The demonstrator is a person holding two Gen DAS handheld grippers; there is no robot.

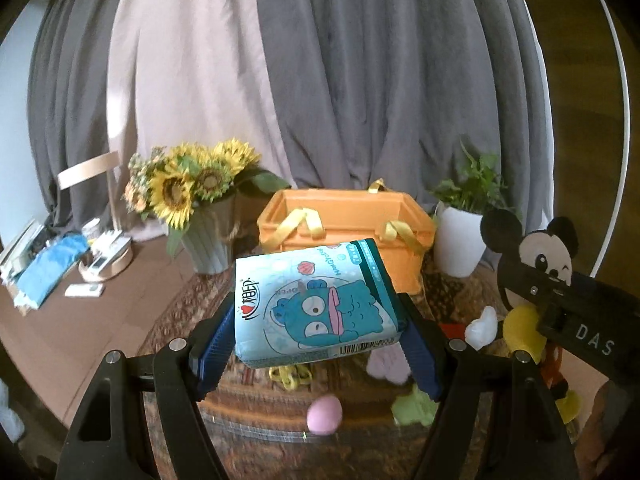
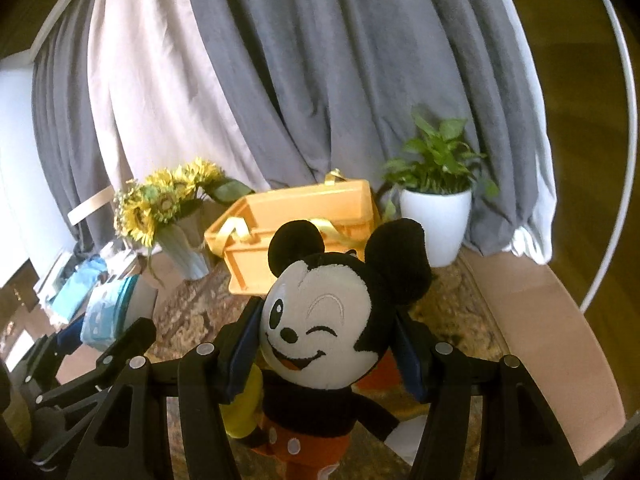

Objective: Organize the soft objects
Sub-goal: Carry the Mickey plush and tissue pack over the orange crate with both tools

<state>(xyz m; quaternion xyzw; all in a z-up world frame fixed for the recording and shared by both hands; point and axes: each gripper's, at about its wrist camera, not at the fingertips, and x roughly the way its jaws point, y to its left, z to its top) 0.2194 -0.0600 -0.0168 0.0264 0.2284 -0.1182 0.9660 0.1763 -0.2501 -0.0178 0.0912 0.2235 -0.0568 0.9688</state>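
L tongs (image 1: 320, 336) clamp tissue pack (image 1: 316, 304); R tongs (image 2: 326, 344) clamp mouse plush (image 2: 324, 320), above basket (image 1: 344, 208) rim.

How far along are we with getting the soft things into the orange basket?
Nothing shows inside the orange basket yet, though its floor is hidden. In hand: the left gripper is shut on the blue tissue pack, and the right gripper on the mouse plush, both short of the basket. Left on the table: a pink ball, a green soft piece and a yellow item.
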